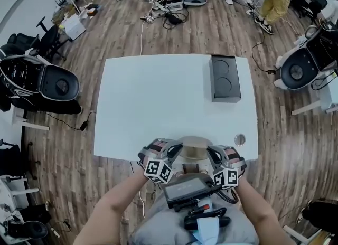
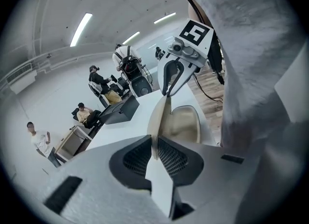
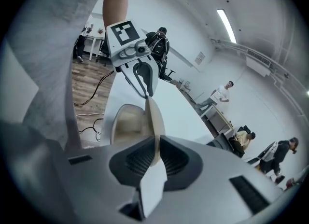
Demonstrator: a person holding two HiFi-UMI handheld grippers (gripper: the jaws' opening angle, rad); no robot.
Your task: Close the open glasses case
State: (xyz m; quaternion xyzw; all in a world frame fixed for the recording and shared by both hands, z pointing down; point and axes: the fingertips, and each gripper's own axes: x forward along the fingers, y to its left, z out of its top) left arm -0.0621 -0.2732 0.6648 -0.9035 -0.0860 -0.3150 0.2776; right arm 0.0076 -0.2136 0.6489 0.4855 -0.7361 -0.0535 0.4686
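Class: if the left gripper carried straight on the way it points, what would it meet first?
The left gripper is shut on the glasses case lid; straight on along that lid, it would likely meet the right gripper, clamped on the same lid's far end.

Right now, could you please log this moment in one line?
glasses case: open, at near table edge | left gripper: shut on glasses case | right gripper: shut on glasses case

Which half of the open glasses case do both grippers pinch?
The thin half, seen edge-on, clamped by left gripper and right gripper; the other half shows its hollow inside, unheld.
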